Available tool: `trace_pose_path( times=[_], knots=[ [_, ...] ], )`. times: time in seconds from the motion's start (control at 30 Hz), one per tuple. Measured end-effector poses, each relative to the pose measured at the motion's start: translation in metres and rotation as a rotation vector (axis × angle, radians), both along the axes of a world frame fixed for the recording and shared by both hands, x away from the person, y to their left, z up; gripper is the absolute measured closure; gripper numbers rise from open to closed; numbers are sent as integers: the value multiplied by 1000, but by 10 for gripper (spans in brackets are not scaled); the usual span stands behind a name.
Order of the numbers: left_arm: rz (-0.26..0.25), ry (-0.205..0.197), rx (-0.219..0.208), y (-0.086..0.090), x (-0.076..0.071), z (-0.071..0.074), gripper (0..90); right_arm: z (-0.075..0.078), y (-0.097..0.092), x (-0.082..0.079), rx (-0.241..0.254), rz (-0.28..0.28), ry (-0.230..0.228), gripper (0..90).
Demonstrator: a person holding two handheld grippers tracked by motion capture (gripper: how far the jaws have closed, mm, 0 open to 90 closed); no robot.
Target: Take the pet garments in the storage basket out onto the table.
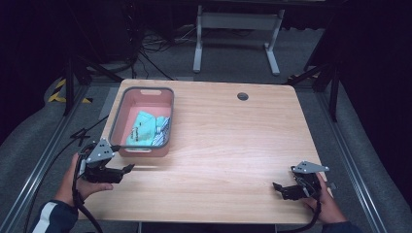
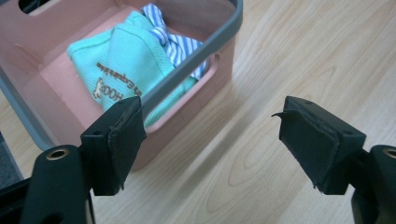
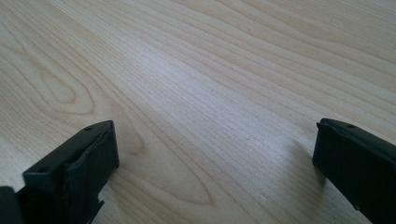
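Dark studio floor, cables and a white desk frame are being seen behind a light wooden table (image 1: pixel 228 145) in the high view. A pink bin (image 1: pixel 144 95) with a grey rim is sitting at the table's far left, with a mint green cloth (image 1: pixel 140 128) and a blue striped cloth (image 1: pixel 160 131) lying inside it, touching each other. The left hand-held gripper (image 1: pixel 127 168) is being held just beside the bin's near end, jaws pointing right across the table. The right hand-held gripper (image 1: pixel 276 187) is being held near the table's front right edge, well apart from the bin, jaws pointing left.

Left gripper view: jaws are being held wide apart with nothing between them; bare wood is lying in the gap. The bin (image 2: pixel 205 74) is sitting behind the left-hand jaw, with the green cloth (image 2: pixel 126 60), bearing brown lettering, over the striped cloth (image 2: pixel 175 42).

Right gripper view: jaws are being kept wide apart over bare wood grain (image 3: pixel 196 93), nothing gripped.
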State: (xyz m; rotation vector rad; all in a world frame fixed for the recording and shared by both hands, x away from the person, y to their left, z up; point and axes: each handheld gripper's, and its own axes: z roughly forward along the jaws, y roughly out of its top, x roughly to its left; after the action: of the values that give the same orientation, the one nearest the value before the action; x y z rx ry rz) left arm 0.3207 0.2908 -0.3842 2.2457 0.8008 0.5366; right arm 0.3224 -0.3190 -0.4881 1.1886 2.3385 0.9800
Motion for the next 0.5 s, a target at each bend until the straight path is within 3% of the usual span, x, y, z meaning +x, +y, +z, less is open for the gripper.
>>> trace_pose_path(
  times=[0.17,0.33,0.4,0.5],
  knots=[
    [-6,-10,14,-3,6,8,219,0,0,0,0,3,-1,5],
    [-1,-33,22,-4,21,16,213,0,0,1,-2,5,-1,5],
    [-2,-21,3,-4,27,17,214,0,0,1,-2,4,0,5],
    [-3,-18,16,-4,39,21,214,0,0,1,0,4,0,4]
  ],
)
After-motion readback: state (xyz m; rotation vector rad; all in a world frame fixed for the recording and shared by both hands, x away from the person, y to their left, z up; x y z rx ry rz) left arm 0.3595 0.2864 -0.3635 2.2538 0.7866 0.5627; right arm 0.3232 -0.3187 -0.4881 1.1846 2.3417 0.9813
